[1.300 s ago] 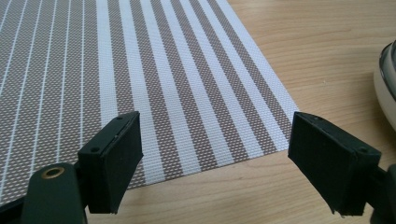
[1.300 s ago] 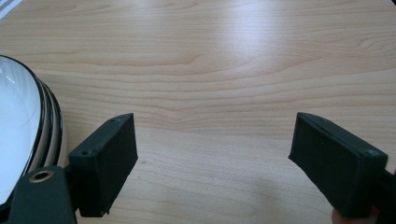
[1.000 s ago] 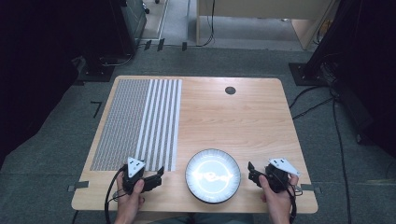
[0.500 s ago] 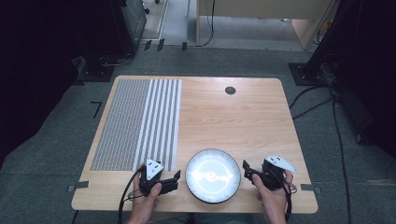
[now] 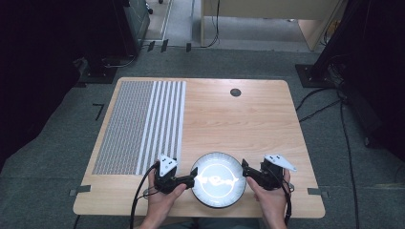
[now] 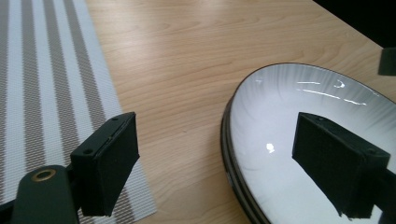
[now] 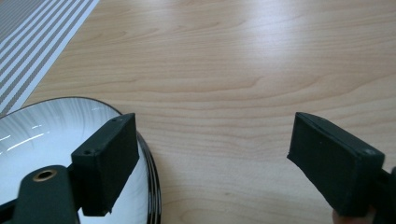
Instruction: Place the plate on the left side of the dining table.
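A light wooden table [image 5: 248,119] stands on grey carpet [image 5: 57,176], with a striped placemat [image 5: 143,124] on its left part and 1 dark round grommet [image 5: 235,92] near its far edge. Black cables [image 5: 334,114] trail across the floor at right, and dark furniture [image 5: 114,33] and a pale wooden desk [image 5: 267,19] stand behind.

- The plate [image 6: 299,154] is cut off by the bottom and right edges of the left tongs view; the right tongs view also crops the plate [image 7: 42,135] at its left and bottom edges.
- The striped placemat [image 7: 32,42] runs out of frame there.
- The small dark round thing [image 5: 235,92] near the table's [image 5: 248,124] far edge is too small to identify.
- The person's forearms leave the high view's bottom edge.
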